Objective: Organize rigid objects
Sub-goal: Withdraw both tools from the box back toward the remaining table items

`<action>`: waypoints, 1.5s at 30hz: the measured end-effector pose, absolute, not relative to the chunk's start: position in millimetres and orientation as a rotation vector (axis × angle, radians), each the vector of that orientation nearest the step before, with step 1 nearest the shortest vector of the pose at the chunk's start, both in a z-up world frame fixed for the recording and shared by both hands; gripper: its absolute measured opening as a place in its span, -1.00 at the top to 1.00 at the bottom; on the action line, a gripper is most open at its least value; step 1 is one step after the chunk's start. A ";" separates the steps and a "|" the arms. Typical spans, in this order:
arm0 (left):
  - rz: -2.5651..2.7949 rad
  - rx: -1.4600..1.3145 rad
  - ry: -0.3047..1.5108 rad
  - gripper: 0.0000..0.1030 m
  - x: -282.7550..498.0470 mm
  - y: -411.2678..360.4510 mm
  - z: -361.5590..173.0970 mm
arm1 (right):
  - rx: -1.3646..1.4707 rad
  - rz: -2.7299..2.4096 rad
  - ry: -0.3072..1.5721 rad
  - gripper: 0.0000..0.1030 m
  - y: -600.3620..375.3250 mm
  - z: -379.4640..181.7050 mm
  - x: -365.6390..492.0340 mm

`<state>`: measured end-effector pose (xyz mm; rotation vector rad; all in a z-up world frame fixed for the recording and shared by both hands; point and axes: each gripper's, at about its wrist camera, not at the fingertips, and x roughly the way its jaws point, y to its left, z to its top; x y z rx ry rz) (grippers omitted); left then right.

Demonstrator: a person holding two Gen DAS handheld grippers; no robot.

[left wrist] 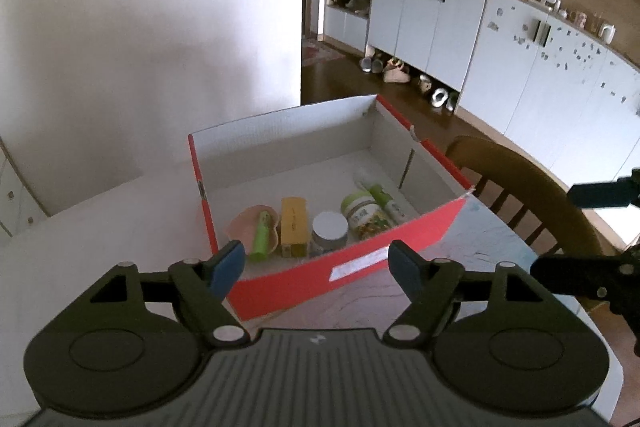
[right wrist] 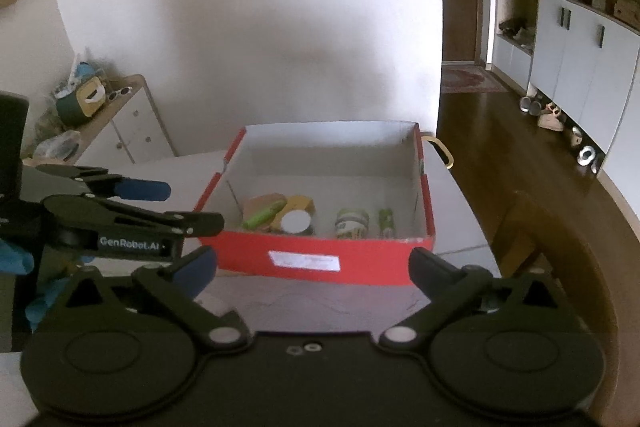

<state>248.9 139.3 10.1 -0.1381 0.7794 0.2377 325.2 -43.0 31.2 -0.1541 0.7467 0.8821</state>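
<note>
Both grippers hang short of the red box (left wrist: 344, 267), jaws spread and empty: the left gripper (left wrist: 316, 263) and the right gripper (right wrist: 312, 267). Beyond their fingertips, along the box's near wall, lie a green tube (left wrist: 262, 235), a yellow box (left wrist: 294, 227), a white-lidded jar (left wrist: 330, 227), a bottle (left wrist: 364, 215) and a green stick (left wrist: 386, 201), the last two with long axes pointing away.

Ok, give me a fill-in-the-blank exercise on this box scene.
1. The box is ___ on the outside.
2. The yellow carton lies ___ the box.
3. Both the left gripper and the right gripper have ___ jaws.
4. The small jar has a ___ lid.

Missing words: red; inside; open; white
</note>
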 end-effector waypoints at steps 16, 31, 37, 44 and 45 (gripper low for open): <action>0.195 -0.143 0.735 -0.54 177.8 116.5 -20.4 | -0.136 0.839 0.749 -0.99 -85.4 2.0 260.1; 0.135 -0.131 0.746 -0.54 154.3 80.3 -67.7 | -0.210 0.843 0.819 -0.99 -105.1 -59.7 222.7; 0.112 -0.098 0.756 -0.54 151.9 67.9 -84.8 | -0.278 0.871 0.838 -0.94 -103.1 -79.6 215.6; 0.088 -0.083 0.775 -0.54 152.3 57.3 -106.4 | -0.350 0.904 0.872 -0.89 -95.9 -101.4 211.7; 0.087 -0.080 0.776 -0.54 152.8 56.1 -108.8 | -0.357 0.907 0.874 -0.87 -95.0 -102.8 212.2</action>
